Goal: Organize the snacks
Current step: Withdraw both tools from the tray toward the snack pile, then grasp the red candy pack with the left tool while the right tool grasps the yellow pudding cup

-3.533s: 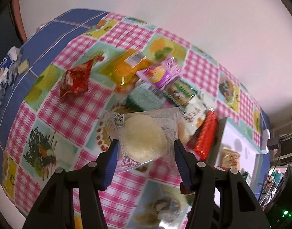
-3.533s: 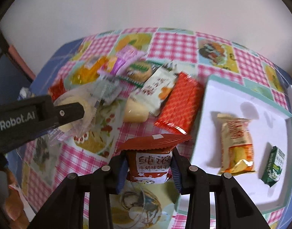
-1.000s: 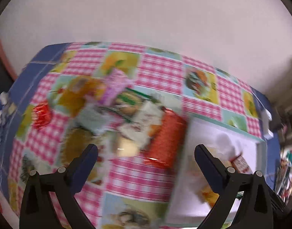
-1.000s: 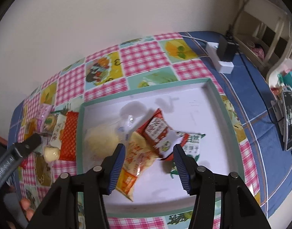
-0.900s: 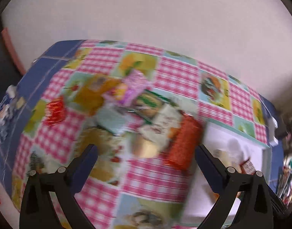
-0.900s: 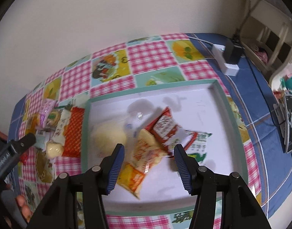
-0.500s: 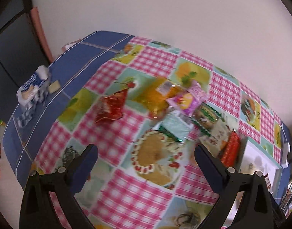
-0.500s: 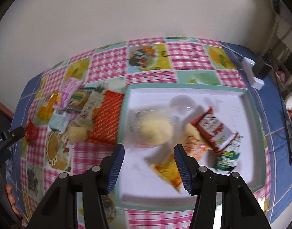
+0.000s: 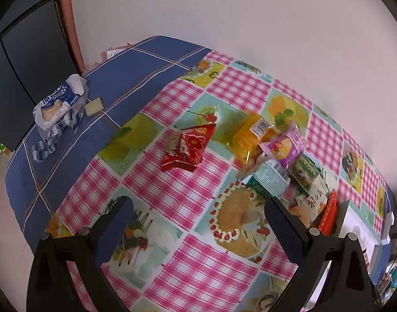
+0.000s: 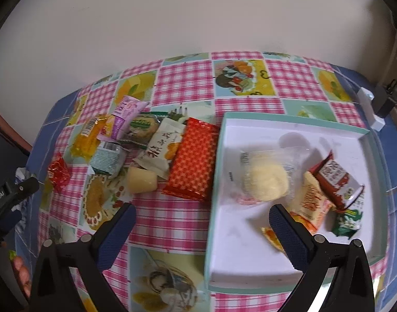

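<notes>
Hovering spread and empty, left gripper (image 9: pixel 198 215) and right gripper (image 10: pixel 201 221) have dropped both packets into the tray (image 10: pixel 250 273); pile beside it remains.

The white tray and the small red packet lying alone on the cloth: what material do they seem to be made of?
The white tray looks like matte cardboard or thin plastic, with flat walls and a teal rim; I cannot tell which. The small red packet looks like glossy foil-type film: it is crinkled and shiny.
</notes>
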`<control>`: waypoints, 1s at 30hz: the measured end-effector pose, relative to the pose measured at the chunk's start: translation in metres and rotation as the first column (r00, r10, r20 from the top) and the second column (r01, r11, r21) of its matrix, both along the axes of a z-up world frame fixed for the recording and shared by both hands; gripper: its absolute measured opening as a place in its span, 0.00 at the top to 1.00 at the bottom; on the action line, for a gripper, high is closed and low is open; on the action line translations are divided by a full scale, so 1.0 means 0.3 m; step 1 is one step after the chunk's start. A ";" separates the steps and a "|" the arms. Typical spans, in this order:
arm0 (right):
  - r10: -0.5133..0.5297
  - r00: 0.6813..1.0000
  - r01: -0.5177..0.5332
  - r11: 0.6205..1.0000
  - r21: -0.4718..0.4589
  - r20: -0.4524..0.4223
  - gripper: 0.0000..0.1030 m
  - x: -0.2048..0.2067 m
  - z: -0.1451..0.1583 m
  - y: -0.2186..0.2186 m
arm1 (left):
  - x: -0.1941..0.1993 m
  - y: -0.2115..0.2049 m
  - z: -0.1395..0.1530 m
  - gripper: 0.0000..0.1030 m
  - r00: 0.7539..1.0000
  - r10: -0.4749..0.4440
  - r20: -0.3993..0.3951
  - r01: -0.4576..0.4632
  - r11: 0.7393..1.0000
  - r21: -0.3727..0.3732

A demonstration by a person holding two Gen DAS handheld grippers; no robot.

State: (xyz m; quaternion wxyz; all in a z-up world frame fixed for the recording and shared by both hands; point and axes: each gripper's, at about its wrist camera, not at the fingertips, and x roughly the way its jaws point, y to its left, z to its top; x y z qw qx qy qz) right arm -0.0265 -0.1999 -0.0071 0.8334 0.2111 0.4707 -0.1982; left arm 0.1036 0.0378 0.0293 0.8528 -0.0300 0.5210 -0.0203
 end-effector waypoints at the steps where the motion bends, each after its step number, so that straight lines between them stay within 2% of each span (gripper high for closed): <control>1: 0.002 1.000 -0.002 1.000 -0.003 0.001 0.00 0.005 -0.001 0.004 | 0.004 0.003 -0.001 0.02 1.000 0.000 0.002 0.000 1.000 -0.004; 13: 0.039 0.998 -0.040 0.999 0.018 0.041 0.01 0.090 -0.023 0.051 | 0.080 0.040 -0.007 0.02 1.000 -0.021 -0.012 0.019 0.995 -0.101; 15: 0.050 0.997 -0.051 0.999 0.013 0.053 0.04 0.105 -0.019 0.067 | 0.099 0.065 -0.007 0.02 1.000 -0.009 -0.010 0.007 0.989 -0.148; 16: 0.054 0.997 -0.055 0.998 0.011 0.057 0.09 0.112 -0.017 0.073 | 0.106 0.074 -0.007 0.02 1.000 -0.004 -0.009 0.002 0.987 -0.159; 21: 0.074 0.993 -0.078 0.996 0.044 0.087 0.19 0.152 -0.017 0.088 | 0.155 0.095 -0.014 0.02 1.000 0.006 -0.002 -0.006 0.989 -0.145; 23: 0.081 0.992 -0.086 0.995 0.054 0.095 0.26 0.172 -0.017 0.088 | 0.176 0.102 -0.022 0.02 1.000 0.008 -0.004 -0.008 0.987 -0.159; 26: 0.091 0.992 -0.096 0.993 0.063 0.086 0.37 0.200 -0.030 0.090 | 0.211 0.105 -0.042 0.03 1.000 0.002 -0.011 -0.003 0.984 -0.176; 30: 0.114 0.992 -0.119 0.989 0.085 0.062 0.44 0.247 -0.068 0.099 | 0.253 0.107 -0.086 0.03 1.000 0.002 -0.028 -0.007 0.984 -0.180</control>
